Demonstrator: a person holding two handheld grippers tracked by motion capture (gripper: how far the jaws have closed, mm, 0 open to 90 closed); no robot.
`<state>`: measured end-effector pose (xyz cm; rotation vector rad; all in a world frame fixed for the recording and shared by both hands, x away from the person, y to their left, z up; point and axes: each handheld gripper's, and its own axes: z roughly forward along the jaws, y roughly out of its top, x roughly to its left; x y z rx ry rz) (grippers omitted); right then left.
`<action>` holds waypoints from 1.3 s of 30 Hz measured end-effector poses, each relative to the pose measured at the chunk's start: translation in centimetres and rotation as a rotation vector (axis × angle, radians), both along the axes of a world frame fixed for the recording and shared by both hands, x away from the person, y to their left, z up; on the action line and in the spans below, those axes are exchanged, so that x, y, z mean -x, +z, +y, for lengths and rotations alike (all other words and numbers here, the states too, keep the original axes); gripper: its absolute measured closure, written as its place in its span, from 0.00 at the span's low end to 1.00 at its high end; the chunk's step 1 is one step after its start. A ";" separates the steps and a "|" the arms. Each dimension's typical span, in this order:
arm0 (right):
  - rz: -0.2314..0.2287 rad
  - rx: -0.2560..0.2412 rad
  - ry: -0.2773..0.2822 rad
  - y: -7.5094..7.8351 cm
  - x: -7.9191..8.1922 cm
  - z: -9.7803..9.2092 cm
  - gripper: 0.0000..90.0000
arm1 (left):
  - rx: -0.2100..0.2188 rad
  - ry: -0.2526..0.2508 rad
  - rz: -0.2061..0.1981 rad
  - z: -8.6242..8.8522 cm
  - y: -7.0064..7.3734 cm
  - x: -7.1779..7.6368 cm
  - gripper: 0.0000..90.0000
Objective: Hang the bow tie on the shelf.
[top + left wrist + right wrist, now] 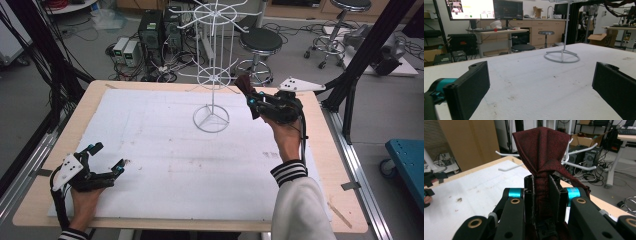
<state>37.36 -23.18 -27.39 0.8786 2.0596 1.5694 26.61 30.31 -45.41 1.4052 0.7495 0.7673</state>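
A dark red bow tie (pixel 541 150) is pinched between the jaws of my right gripper (pixel 543 187), which is shut on it. In the high view that right gripper (pixel 248 95) is raised at the table's far right, with the bow tie (pixel 243 83) close to the lower hooks of the white wire rack (pixel 214 75). White hooks (pixel 579 166) of the rack show just behind the tie in the right gripper view. My left gripper (pixel 106 157) rests on the white mat (pixel 165 165) at the near left, open, nothing between its black fingers (pixel 471 87).
The rack's round base (pixel 211 119) stands on the mat at the far centre. Stools (pixel 260 42), computer cases and cables crowd the floor beyond the far edge. Black frame posts stand at both sides of the table.
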 end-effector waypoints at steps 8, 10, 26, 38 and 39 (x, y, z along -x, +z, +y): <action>-0.021 -0.025 0.001 0.8 -0.5 1.4 0.85 | 0.002 0.000 -0.002 0.0 0.0 0.0 0.02; -0.022 -0.022 0.003 0.9 -0.7 1.9 0.85 | 0.003 0.002 -0.001 0.0 0.0 0.0 0.02; -0.023 -0.013 0.010 0.8 -1.9 4.6 0.85 | -0.001 -0.001 0.000 0.0 0.0 0.0 0.02; -0.001 -0.033 0.017 0.1 -2.8 5.4 0.84 | -0.001 -0.001 0.002 0.0 0.0 0.0 0.02; 0.005 -0.035 0.017 0.1 -2.8 5.5 0.84 | -0.001 -0.001 0.002 0.0 0.0 0.0 0.02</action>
